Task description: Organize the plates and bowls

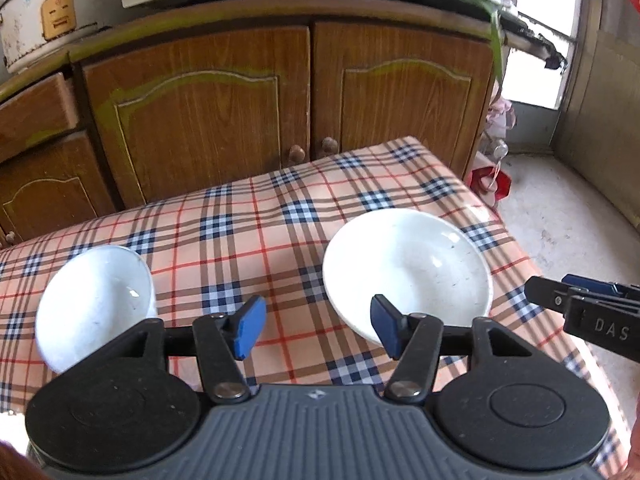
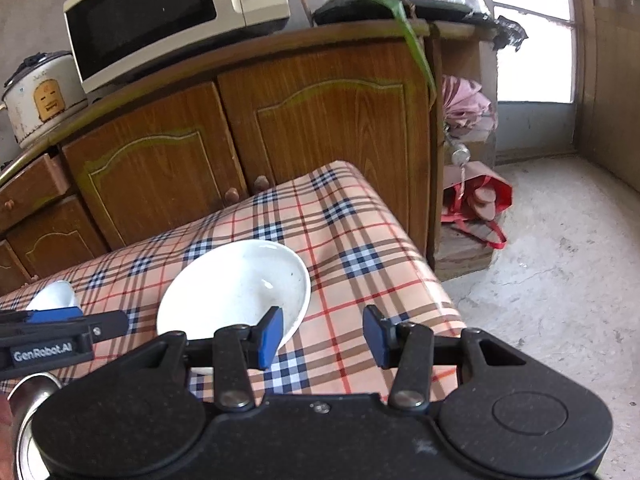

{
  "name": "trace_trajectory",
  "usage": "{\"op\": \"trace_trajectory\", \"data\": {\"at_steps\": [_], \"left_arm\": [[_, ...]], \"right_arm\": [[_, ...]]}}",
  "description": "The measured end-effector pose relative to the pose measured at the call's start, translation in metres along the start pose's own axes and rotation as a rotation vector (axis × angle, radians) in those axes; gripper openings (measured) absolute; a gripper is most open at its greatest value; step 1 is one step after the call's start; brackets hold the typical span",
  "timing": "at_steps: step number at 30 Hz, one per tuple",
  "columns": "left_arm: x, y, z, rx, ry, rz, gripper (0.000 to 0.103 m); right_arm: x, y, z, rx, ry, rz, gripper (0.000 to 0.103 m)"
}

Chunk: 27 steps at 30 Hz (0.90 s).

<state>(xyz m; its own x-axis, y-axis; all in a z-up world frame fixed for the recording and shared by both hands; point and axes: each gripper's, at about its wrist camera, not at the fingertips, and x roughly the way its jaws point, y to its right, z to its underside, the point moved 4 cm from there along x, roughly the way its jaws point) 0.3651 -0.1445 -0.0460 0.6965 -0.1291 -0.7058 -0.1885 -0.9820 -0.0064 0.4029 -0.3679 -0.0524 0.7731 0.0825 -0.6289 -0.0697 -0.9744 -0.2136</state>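
Left gripper (image 1: 318, 330) low in its own view, blue pads (image 1: 250, 330) standing apart with nothing but checked cloth between them. Just ahead and to the left of it, a white bowl (image 1: 94, 306) resting upright on the checked tablecloth (image 1: 248, 236), partly hidden behind the gripper's left housing. Just ahead and to the right, a wide white plate (image 1: 408, 268), its near rim passing behind the right pad; contact between pad and rim impossible to tell. Further right, the other gripper's black finger with a blue pad reaching in from the edge, beside the plate. Right gripper (image 2: 322, 336) likewise parted, clamped on nothing, bare cloth between its pads (image 2: 270, 336). Ahead and to its left, the same plate (image 2: 234, 292), near rim tucked behind the left pad. Further left, the bowl (image 2: 54, 296) showing only as a sliver above the left gripper's finger, which crosses in from the edge. Low at the left corner, a shiny metal rim, too cropped to identify. Beyond the table's far edge, a wooden cabinet (image 2: 320, 128) with panelled doors and round knobs. On top of the cabinet, a microwave (image 2: 160, 16) and, left of it, a white rice cooker (image 2: 40, 100). Off to the far right, a red bag (image 2: 480, 204) on a concrete floor (image 2: 560, 260) near a bright doorway.
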Motion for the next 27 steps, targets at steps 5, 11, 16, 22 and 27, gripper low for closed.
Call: {"op": "trace_trajectory", "data": {"at_steps": [5,11,16,22,27], "left_arm": [[0.024,-0.005,-0.002,-0.025,-0.025,0.004,0.06],[0.045,-0.004,-0.007,-0.027,-0.029,0.01,0.061],[0.062,-0.006,-0.009,-0.049,-0.033,0.017,0.061],[0.083,-0.002,-0.006,-0.032,-0.055,0.039,0.056],[0.095,0.004,-0.007,-0.01,-0.044,0.073,0.032]], "right_arm": [[0.027,-0.001,0.002,0.009,-0.027,-0.013,0.055],[0.055,0.002,0.002,0.03,-0.047,-0.008,0.055],[0.073,0.001,0.002,0.044,-0.055,-0.038,0.055],[0.095,-0.002,0.007,0.054,-0.074,-0.059,0.055],[0.103,-0.006,0.009,0.054,-0.058,-0.086,0.043]]}}
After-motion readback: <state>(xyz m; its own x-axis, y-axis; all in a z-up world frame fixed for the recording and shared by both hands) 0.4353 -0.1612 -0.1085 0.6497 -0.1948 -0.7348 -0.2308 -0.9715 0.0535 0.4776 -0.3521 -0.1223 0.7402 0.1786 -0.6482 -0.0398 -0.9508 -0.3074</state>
